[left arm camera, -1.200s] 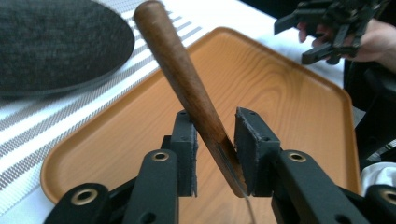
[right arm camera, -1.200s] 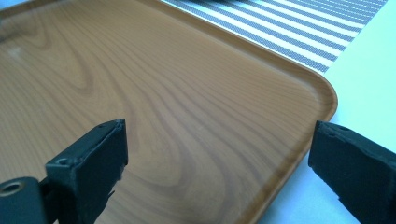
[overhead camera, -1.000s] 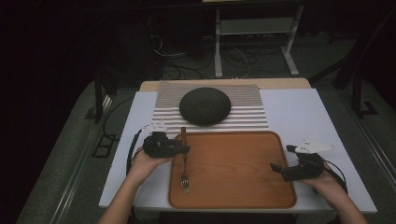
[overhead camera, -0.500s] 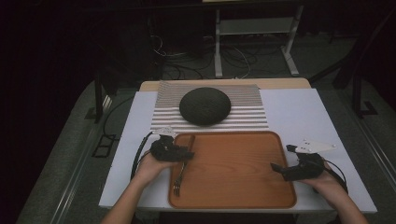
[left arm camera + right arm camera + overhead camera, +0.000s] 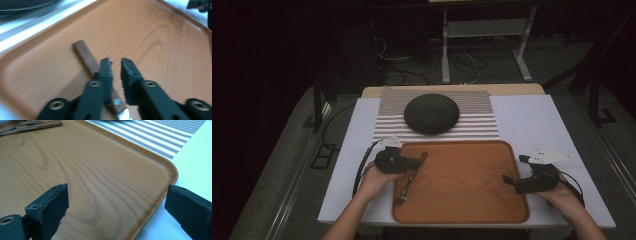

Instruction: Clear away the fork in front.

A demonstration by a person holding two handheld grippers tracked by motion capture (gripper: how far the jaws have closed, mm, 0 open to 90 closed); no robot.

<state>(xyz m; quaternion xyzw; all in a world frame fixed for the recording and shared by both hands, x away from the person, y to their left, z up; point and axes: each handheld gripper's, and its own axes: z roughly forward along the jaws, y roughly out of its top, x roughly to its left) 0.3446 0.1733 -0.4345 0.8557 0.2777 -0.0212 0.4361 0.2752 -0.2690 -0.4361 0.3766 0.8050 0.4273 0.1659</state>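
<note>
The left gripper point(image 5: 115, 62), jaws just closing to a narrow gap, seems empty above the wooden-handled metal fork point(image 5: 86, 56) on the brown wooden tray point(image 5: 462, 210); the right gripper point(image 5: 116, 212) is wide open, empty.

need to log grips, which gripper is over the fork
The left gripper, its nearly shut jaws at the fork handle on the tray; the right gripper is wide open at the far edge.

one fork point(image 5: 410, 178), one wooden tray point(image 5: 472, 200), one dark dome-shaped cover point(image 5: 431, 113), one striped mat point(image 5: 482, 107), two grippers.

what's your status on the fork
left gripper just closing, nearly shut above fork lying on tray. right gripper open, at tray's edge. nothing blocking.
</note>
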